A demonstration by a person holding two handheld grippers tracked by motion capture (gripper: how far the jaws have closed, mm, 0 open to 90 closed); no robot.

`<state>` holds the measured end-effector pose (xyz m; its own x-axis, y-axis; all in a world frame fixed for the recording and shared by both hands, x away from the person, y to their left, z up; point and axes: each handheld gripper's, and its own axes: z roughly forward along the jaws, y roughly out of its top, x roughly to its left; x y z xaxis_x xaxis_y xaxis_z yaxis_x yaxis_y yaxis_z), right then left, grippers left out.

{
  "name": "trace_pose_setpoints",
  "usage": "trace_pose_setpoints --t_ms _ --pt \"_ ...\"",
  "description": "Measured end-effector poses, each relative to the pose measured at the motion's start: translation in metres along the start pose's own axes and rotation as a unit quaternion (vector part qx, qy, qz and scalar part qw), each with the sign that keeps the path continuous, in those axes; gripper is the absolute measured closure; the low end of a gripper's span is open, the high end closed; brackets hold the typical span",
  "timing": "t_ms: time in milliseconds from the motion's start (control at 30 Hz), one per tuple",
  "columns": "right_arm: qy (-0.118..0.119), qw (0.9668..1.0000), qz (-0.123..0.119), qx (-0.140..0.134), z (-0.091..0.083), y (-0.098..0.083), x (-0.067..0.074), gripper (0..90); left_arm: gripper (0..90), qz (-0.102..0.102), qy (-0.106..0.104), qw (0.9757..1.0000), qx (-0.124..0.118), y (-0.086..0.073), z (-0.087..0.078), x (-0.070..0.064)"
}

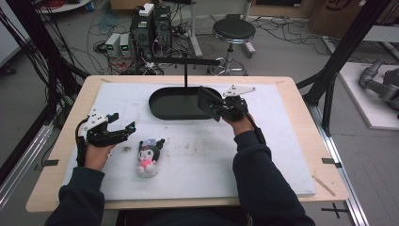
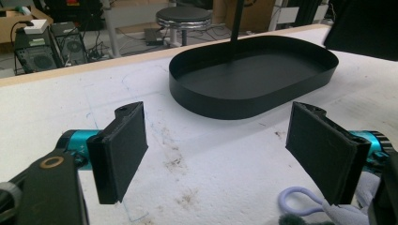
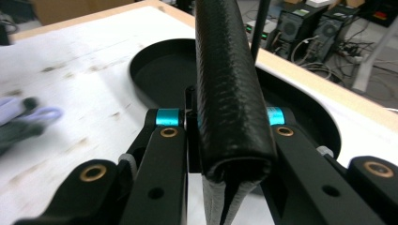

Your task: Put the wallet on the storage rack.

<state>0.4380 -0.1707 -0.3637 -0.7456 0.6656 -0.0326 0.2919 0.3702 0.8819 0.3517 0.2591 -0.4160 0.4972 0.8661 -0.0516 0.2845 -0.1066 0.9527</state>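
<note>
Clamping a black, grainy leather-look folded wallet (image 3: 232, 98), the right gripper (image 1: 217, 109) has its jaws closed tight on it, so it's properly held. It hangs just over the near right rim of the black oval metal tray (image 1: 162, 110), which has a thin black post rising from it. Can't quite tell from the high view if the wallet touches the rim, it's all dark there. Over on the left, the left gripper (image 1: 123, 128) sits wide open with nothing between its pads (image 2: 123, 150), just beside the little black-and-white plush doll with a pink bow (image 1: 148, 157) lying on the white foam mat (image 1: 211, 160).
</note>
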Motion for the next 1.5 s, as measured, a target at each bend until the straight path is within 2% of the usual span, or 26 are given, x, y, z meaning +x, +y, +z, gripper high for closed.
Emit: trace_pose_setpoints --t_ms 133,167,200,267,400,467,567,600,633,667,700,733,767,833,867,933,1033,1067,1100,1167,1200,1267,1333,1367,1400,1500 --pt "-0.017 0.9996 -0.005 0.019 0.024 0.007 -0.006 79.2 20.4 0.001 -0.002 1.0 0.0 0.0 0.0 0.0" --pt "-0.029 0.999 -0.007 0.033 0.037 0.008 -0.009 79.2 20.4 -0.001 -0.002 1.0 -0.002 0.0 0.0 0.0" --pt "-0.029 0.999 -0.007 0.033 0.037 0.008 -0.009 79.2 20.4 -0.002 -0.002 1.0 -0.001 0.0 0.0 0.0" --pt "-0.051 0.998 -0.013 0.036 0.051 0.008 -0.012 79.2 20.4 -0.003 -0.002 1.0 -0.001 0.0 0.0 0.001" --pt "-0.072 0.9965 -0.011 0.041 0.062 0.009 -0.017 79.2 20.4 -0.004 -0.003 1.0 -0.001 0.0 0.0 0.001" --pt "-0.089 0.9946 -0.008 0.053 0.07 0.011 -0.021 79.2 20.4 -0.004 -0.003 1.0 -0.001 0.0 0.0 0.001" --pt "-0.12 0.991 -0.018 0.057 0.078 0.011 -0.023 79.2 20.4 -0.004 -0.004 1.0 -0.002 0.0 0.0 0.001" --pt "-0.132 0.9884 -0.021 0.072 0.084 0.009 -0.023 79.2 20.4 -0.004 -0.004 1.0 -0.001 0.0 0.0 0.001" --pt "-0.132 0.9884 -0.021 0.072 0.084 0.009 -0.023 79.2 20.4 -0.004 -0.004 1.0 -0.002 0.0 0.0 0.001" --pt "-0.142 0.9864 -0.025 0.08 0.086 0.009 -0.022 79.3 20.4 -0.004 -0.004 1.0 -0.002 0.0 0.0 0.002" --pt "-0.159 0.9826 -0.033 0.091 0.09 0.007 -0.021 79.3 20.4 -0.004 -0.005 1.0 -0.002 0.0 0.0 0.001" --pt "-0.159 0.9826 -0.033 0.091 0.09 0.007 -0.021 79.3 20.4 -0.004 -0.005 1.0 -0.002 0.0 0.0 0.001" --pt "-0.173 0.9798 -0.035 0.094 0.092 0.006 -0.021 79.2 20.4 -0.005 -0.005 1.0 -0.003 0.0 0.0 0.001" --pt "-0.177 0.979 -0.037 0.094 0.094 0.005 -0.022 79.2 20.4 -0.004 -0.005 1.0 -0.001 0.0 0.0 0.001" --pt "-0.173 0.9803 -0.027 0.093 0.096 0.003 -0.021 79.2 20.4 -0.003 -0.005 1.0 -0.001 0.0 0.0 0.001" --pt "-0.175 0.9798 -0.03 0.091 0.099 0.003 -0.017 78.6 20.4 -0.003 -0.005 1.0 -0.002 0.0 0.0 0.001" --pt "-0.148 0.9847 -0.017 0.091 0.104 0.002 -0.012 62.6 20.4 -0.004 -0.004 1.0 -0.004 0.0 -0.001 0.002" --pt "-0.148 0.9847 -0.017 0.091 0.104 0.002 -0.012 62.6 20.4 -0.004 -0.004 1.0 -0.004 0.0 -0.001 0.002" --pt "-0.137 0.9867 -0.006 0.087 0.105 0.001 -0.012 56.4 20.4 -0.005 -0.004 1.0 -0.004 0.0 -0.001 0.002" --pt "-0.092 0.9924 0.012 0.081 0.103 0.003 -0.01 46.4 20.4 -0.006 -0.005 1.0 -0.004 0.0 -0.001 0.002" --pt "-0.092 0.9924 0.012 0.081 0.103 0.003 -0.01 46.4 20.4 -0.006 -0.005 1.0 -0.004 0.0 -0.001 0.002" --pt "-0.073 0.994 0.015 0.08 0.1 0.005 -0.008 45.1 20.4 -0.005 -0.005 1.0 -0.002 0.0 -0.001 0.002" --pt "-0.064 0.9947 0.013 0.08 0.099 0.006 -0.006 51.2 20.4 -0.004 -0.006 1.0 -0.001 0.0 0.0 0.001" --pt "-0.057 0.9952 0.003 0.079 0.099 0.006 -0.006 61.1 20.4 -0.005 -0.006 1.0 -0.001 0.0 0.0 0.001" --pt "-0.063 0.9946 -0.005 0.081 0.099 0.007 -0.005 69.1 20.4 -0.004 -0.005 1.0 -0.001 0.0 0.0 0.001" --pt "-0.088 0.9925 -0.011 0.085 0.104 0.005 -0.004 72.3 20.4 -0.004 -0.006 1.0 -0.001 0.0 0.0 0.001"
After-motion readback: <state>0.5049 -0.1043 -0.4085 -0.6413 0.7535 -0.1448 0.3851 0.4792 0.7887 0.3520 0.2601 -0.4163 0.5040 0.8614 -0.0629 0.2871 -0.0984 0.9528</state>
